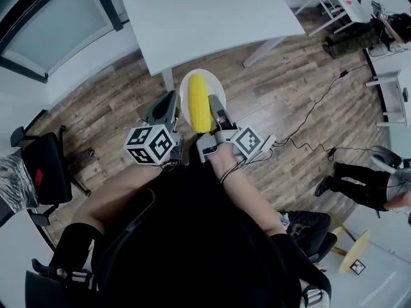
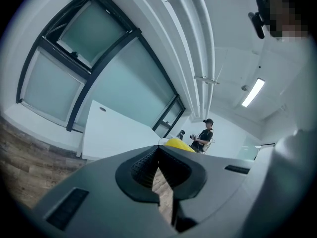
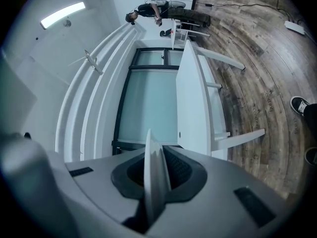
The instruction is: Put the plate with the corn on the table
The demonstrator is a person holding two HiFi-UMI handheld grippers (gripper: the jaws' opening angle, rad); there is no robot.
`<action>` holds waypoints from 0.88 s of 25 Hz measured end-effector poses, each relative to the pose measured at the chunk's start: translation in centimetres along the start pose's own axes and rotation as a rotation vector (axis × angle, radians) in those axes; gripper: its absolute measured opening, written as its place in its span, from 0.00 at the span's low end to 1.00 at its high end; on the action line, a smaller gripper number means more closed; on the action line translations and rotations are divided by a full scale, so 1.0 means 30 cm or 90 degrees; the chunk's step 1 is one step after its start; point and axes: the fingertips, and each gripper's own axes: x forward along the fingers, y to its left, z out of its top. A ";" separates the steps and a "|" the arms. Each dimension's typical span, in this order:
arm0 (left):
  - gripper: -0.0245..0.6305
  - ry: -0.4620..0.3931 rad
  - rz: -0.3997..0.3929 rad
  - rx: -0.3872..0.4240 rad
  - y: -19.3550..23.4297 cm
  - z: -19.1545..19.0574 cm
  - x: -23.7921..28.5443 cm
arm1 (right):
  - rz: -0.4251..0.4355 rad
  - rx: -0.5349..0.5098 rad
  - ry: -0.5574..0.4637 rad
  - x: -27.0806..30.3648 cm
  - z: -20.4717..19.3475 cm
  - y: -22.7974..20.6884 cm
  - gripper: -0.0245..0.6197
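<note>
A white plate (image 1: 188,87) carrying a yellow corn cob (image 1: 200,104) hangs in the air over the wooden floor, just short of the white table (image 1: 205,18). My right gripper (image 1: 218,114) is shut on the plate's right rim. In the right gripper view the plate (image 3: 150,177) shows edge-on, pinched between the dark pads (image 3: 179,168). My left gripper (image 1: 168,110) sits beside the plate's left edge, its jaws shut on nothing. From the left gripper view the corn (image 2: 178,143) peeks over the closed left gripper (image 2: 158,151).
A black chair (image 1: 45,165) stands on the floor at left. Cables (image 1: 321,108) trail across the wood at right, near other white desks (image 1: 395,88). A person (image 1: 363,185) is low on the floor at right, and another person (image 2: 203,135) stands far off.
</note>
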 end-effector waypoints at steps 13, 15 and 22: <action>0.04 -0.032 0.044 -0.019 -0.028 0.074 0.440 | 0.008 -0.015 0.057 0.310 0.365 0.006 0.09; 0.04 -0.035 0.049 -0.021 -0.045 0.080 0.505 | 0.010 -0.010 0.063 0.344 0.426 0.005 0.09; 0.04 -0.044 0.078 -0.034 -0.066 0.090 0.616 | 0.011 -0.009 0.095 0.419 0.531 0.005 0.09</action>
